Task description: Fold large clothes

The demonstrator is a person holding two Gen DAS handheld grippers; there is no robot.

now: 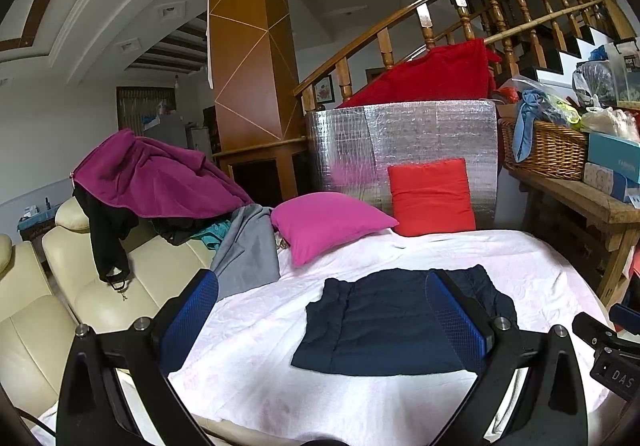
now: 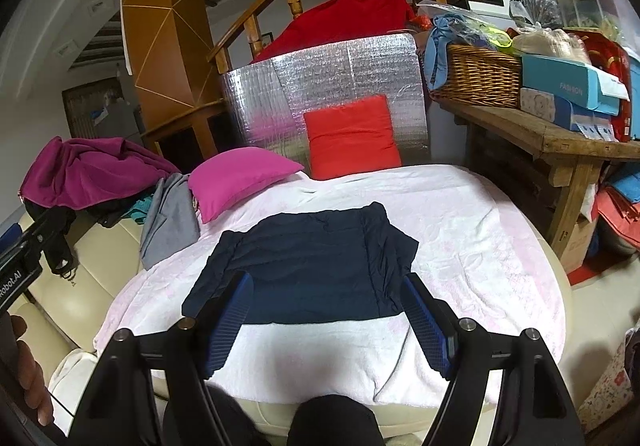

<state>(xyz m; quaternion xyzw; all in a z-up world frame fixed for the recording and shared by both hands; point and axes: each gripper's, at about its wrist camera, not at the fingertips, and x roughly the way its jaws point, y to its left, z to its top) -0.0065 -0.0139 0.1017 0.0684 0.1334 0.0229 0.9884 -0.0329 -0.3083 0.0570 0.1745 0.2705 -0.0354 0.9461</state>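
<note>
A dark navy garment (image 1: 396,322) (image 2: 308,266) lies folded into a rough rectangle on the pale pink sheet (image 1: 280,386) (image 2: 460,246). My left gripper (image 1: 324,306) hovers open above the sheet's near left side, nothing between its blue pads. My right gripper (image 2: 328,310) is open too, held above the garment's near edge with its pads apart and empty. The right gripper's body shows at the right edge of the left wrist view, and the left one's at the left edge of the right wrist view.
A magenta pillow (image 2: 240,182) and a red cushion (image 2: 352,138) rest at the far side against a silver foil panel (image 2: 320,86). A heap of clothes with a purple fleece (image 1: 152,174) covers the cream sofa (image 1: 80,286). A cluttered wooden bench (image 2: 540,134) stands at the right.
</note>
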